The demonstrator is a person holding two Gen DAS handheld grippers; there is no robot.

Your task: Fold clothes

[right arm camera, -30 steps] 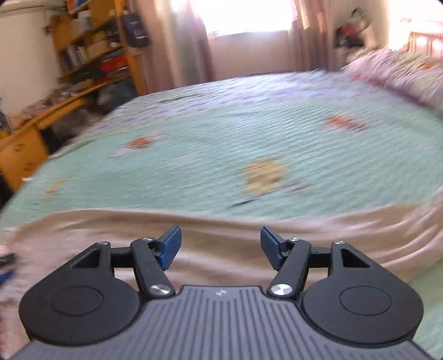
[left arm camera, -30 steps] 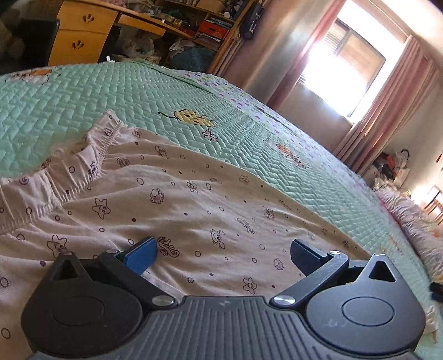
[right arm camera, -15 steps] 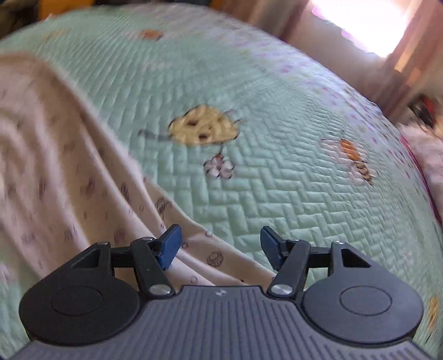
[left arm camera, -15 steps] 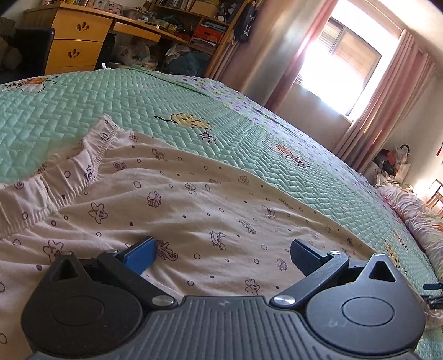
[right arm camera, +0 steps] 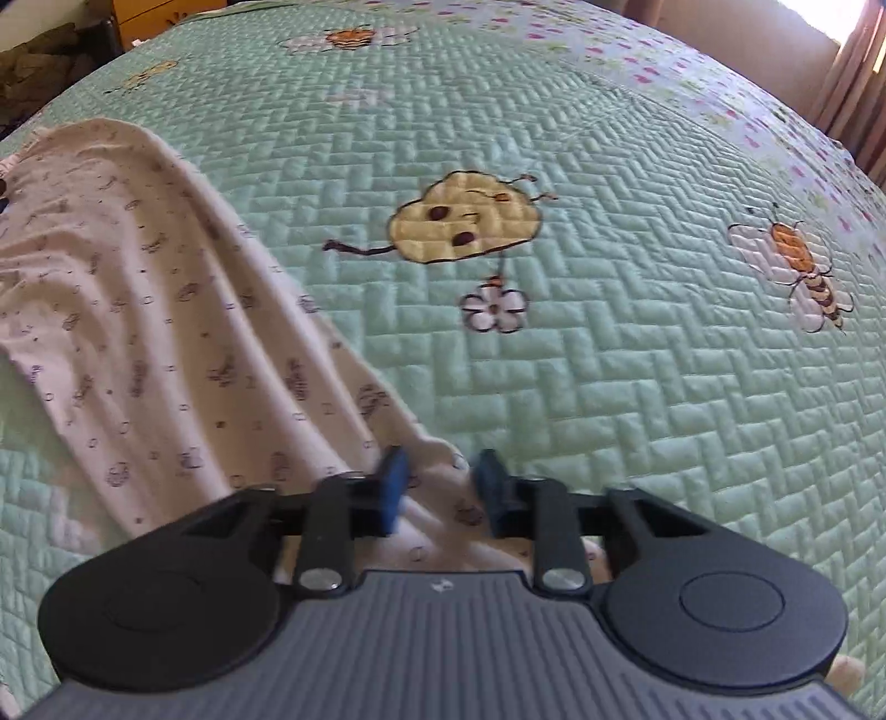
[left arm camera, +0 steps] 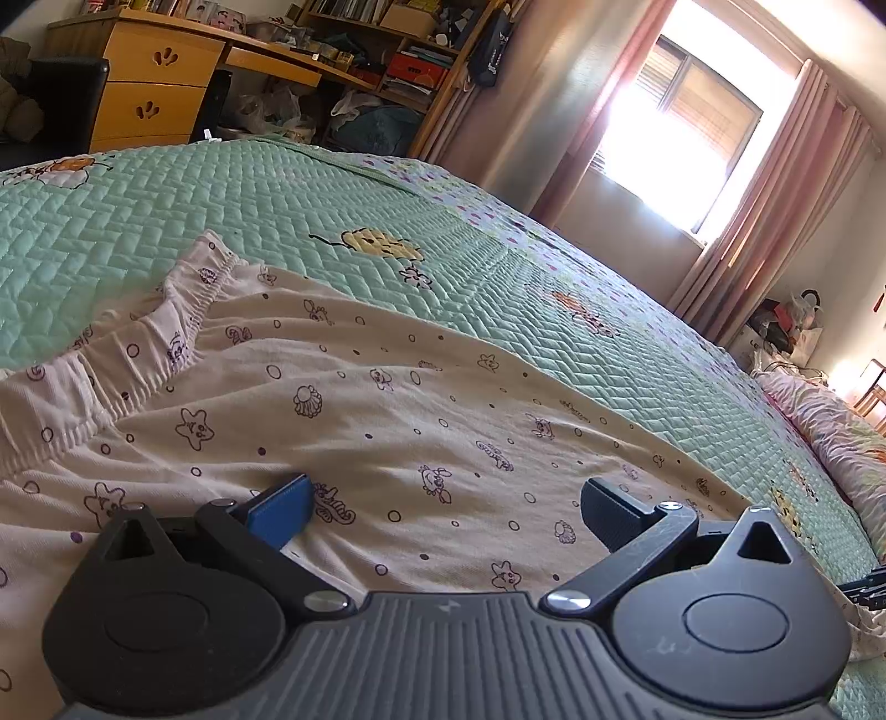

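Note:
Pale pink pyjama pants (left arm camera: 387, 399) with purple cartoon prints lie spread on the green quilted bedspread (left arm camera: 277, 210). Their elastic waistband (left arm camera: 183, 332) is bunched at the left. My left gripper (left arm camera: 440, 493) hovers low over the pants, jaws wide open, nothing pinched between them. In the right wrist view a pant leg (right arm camera: 138, 310) runs diagonally down to my right gripper (right arm camera: 440, 476). The leg's end passes between its blue pads (right arm camera: 394, 476). Those jaws are closing, with a narrow gap still showing around the cloth.
The bedspread (right arm camera: 609, 360) carries a yellow beehive patch (right arm camera: 465, 221) and a bee patch (right arm camera: 797, 266). Beyond the bed stand a wooden desk with drawers (left arm camera: 149, 83), cluttered shelves (left arm camera: 398, 50) and a curtained window (left arm camera: 681, 133). A floral pillow (left arm camera: 830, 421) lies at the right.
My right gripper swung down toward the end of the pant leg, rolling as it went, and its jaws narrowed around the cloth. The left gripper stayed put and open.

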